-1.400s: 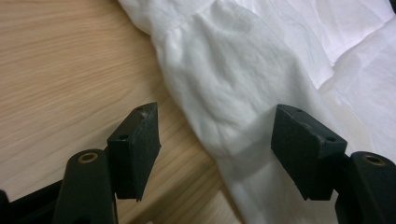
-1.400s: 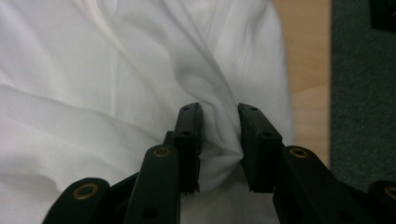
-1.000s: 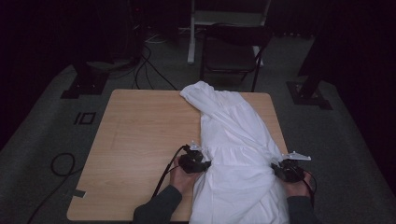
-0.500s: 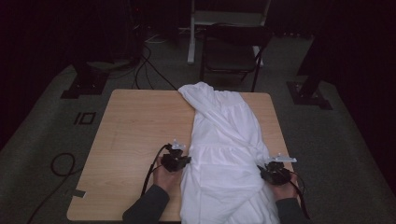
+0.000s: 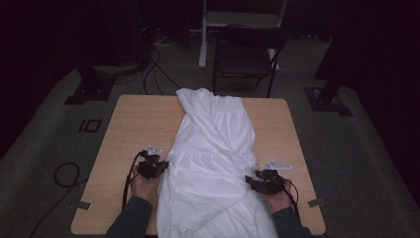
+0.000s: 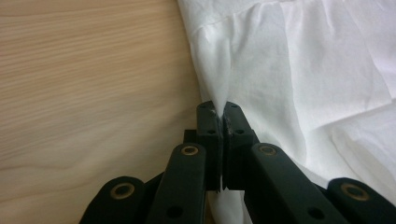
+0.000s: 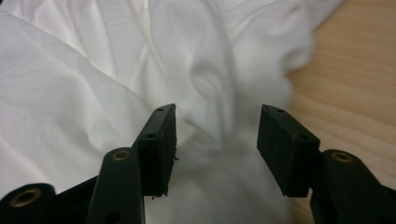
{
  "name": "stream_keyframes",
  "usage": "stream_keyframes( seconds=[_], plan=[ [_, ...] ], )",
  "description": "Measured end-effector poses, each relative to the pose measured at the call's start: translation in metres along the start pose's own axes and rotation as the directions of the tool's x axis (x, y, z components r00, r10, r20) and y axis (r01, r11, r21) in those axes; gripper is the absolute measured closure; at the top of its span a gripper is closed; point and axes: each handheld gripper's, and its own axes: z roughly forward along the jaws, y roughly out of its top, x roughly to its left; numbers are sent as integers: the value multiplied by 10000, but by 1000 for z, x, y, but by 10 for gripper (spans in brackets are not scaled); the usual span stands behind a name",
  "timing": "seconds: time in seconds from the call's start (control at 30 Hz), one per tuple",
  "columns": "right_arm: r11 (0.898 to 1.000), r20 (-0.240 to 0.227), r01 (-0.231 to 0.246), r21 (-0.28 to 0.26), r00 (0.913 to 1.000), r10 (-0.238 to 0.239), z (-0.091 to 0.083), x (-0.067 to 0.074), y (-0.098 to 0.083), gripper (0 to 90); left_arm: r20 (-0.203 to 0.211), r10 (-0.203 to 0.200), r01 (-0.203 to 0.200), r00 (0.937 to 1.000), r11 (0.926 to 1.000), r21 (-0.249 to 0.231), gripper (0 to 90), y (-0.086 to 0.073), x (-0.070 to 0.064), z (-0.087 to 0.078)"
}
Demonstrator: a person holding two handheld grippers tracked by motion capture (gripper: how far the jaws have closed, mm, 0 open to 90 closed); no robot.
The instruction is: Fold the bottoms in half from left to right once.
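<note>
**White garment stretched down the table, one edge pinched, the other let loose**

A white garment (image 5: pixel 213 158) lay lengthwise along the middle of the wooden table (image 5: pixel 133 129), its far end bunched near the table's far edge and its near end spilling over the edge closest to the person. From where I stood, both forearms came in low, one on each side of the cloth.

The left gripper (image 5: pixel 152 167) sat at the garment's left edge. Up close, its jaws were pressed together with a thin ridge of white fabric pinched between them (image 6: pixel 219 109), the cloth rising from the tips in a taut fold beside bare wood.

The right gripper (image 5: pixel 266 181) rested at the garment's right edge. Its jaws had just been opening and stood well apart (image 7: pixel 217 135); rumpled cloth lay between them, but the pads did not press on it.

A dark folding chair (image 5: pixel 247 54) stood beyond the table.
</note>
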Motion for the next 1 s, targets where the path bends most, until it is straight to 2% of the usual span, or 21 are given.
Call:
stream_keyframes(
  seconds=[0.1, 0.2, 0.23, 0.27, 0.33, 0.4, 0.47, 0.5, 0.53, 0.57, 0.63, 0.67, 0.7, 0.73, 0.8, 0.9, 1.0],
  plan=[
    [9998, 228, 36, 182, 9997, -40, -1, -1, -1, 481, -162, -178, 177, 9997, 9998, -55, 874, 3, 6, 2],
    [9988, 144, -48, 488, 9999, 41, 3, -3, -4, 514, -136, -276, 275, 9995, 9996, -86, 869, 3, 6, 3],
    [9967, 240, 242, 769, 9994, -261, 5, -2, -8, 627, -136, -224, 223, 9997, 9997, -90, 866, 3, 5, 3],
    [9948, 400, 477, 897, 9979, -515, 3, -1, -9, 731, -119, -229, 228, 9997, 9997, -93, 865, 3, 5, 3],
    [9919, 793, 685, 1070, 9939, -772, -3, -2, -11, 806, -166, -201, 199, 9997, 9998, -99, 864, 3, 4, 3],
    [9922, 1251, 457, 1159, 9903, -602, -11, -8, -16, 850, -156, -233, 231, 9996, 9997, -125, 863, 3, 4, 3],
    [9928, 1786, 84, 1194, 9835, -298, -19, -16, -22, 851, -63, -295, 294, 9995, 9995, -144, 857, 2, 4, 3],
    [9930, 2046, -19, 1178, 9786, -224, -24, -18, -24, 838, 1, -313, 313, 9995, 9994, -173, 849, 1, 4, 3],
    [9945, 2298, -69, 1047, 9731, -174, -29, -19, -26, 786, 65, -342, 344, 9994, 9991, -232, 833, 1, 3, 3],
    [9970, 2368, -74, 775, 9715, -112, -33, -19, -25, 732, 108, -348, 350, 9993, 9991, -257, 807, 0, 2, 3],
    [9994, 1908, 319, 138, 9810, -340, -40, -13, -20, 666, 161, -343, 348, 9993, 9986, -385, 765, -1, -1, 1],
    [9989, 1614, 478, -28, 9858, -467, -41, -8, -16, 637, 216, -354, 363, 9991, 9983, -454, 742, -2, -2, 0],
    [9989, 1614, 478, -28, 9858, -467, -41, -8, -16, 637, 216, -354, 363, 9991, 9983, -454, 721, -2, -2, 0],
    [9967, 963, 780, -246, 9925, -753, -37, 2, -5, 610, 330, -358, 378, 9988, 9973, -633, 699, -2, -4, -3],
    [9950, 694, 985, -185, 9929, -970, -27, 11, 5, 576, 504, -424, 464, 9978, 9957, -804, 650, -4, -6, -5],
    [9924, 711, 1228, 37, 9899, -1228, -8, 20, 17, 505, 732, -421, 488, 9964, 9945, -930, 596, -9, -9, -7],
    [9934, 752, 1045, 469, 9913, -1079, 13, 20, 25, 421, 874, -435, 525, 9952, 9932, -1040, 556, -12, -10, -8]
  ],
)
